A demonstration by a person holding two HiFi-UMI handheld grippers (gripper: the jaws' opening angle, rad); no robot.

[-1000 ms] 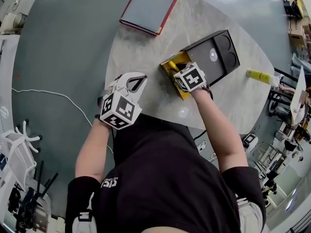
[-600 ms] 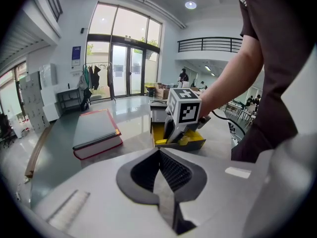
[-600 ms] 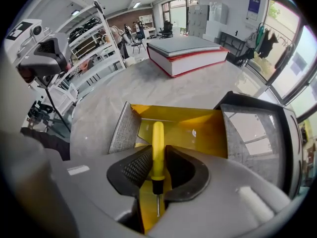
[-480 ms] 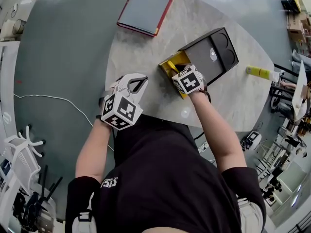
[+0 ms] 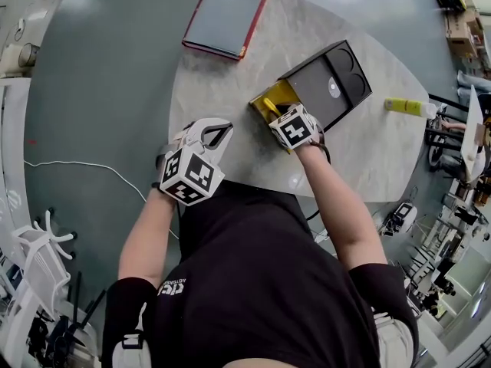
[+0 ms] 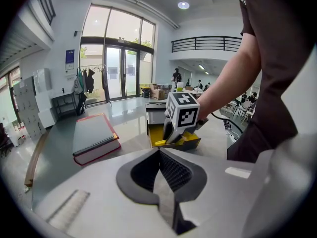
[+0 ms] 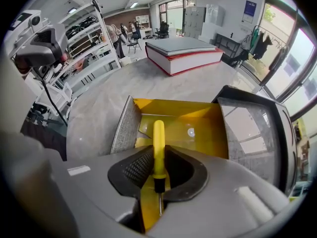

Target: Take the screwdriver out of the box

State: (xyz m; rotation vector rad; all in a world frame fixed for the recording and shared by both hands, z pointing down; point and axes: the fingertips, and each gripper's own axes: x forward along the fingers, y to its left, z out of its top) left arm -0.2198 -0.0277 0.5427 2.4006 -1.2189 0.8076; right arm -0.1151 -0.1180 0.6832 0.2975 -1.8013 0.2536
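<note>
My right gripper [image 7: 159,175] points steeply down into the open yellow end of the box [image 7: 173,107], which lies on the table [image 5: 230,83] towards its right side, with the yellow end facing the near edge. The screwdriver [image 7: 158,145] is still inside, lying on the yellow floor. Its yellow handle runs straight between my right jaws, and its thin metal shaft points back towards me. These jaws have just been closing. They stand partly apart with a pad close on each side of the handle, and I see no firm squeeze on it yet. From the head view the right gripper [image 5: 285,121] sits over the box [image 5: 330,83], and a bit of the screwdriver [image 5: 271,106] shows beside it. The rest of the box is black.

My left gripper [image 6: 159,182] has its jaws pressed together with nothing between them. It is by the near left edge of the table [image 6: 129,143], well apart from the box [image 6: 190,142]; the head view shows it [image 5: 215,129] there too.

A red-edged book [image 5: 226,14] lies at the far left edge, and a yellow bottle [image 5: 406,107] lies by the right edge
</note>
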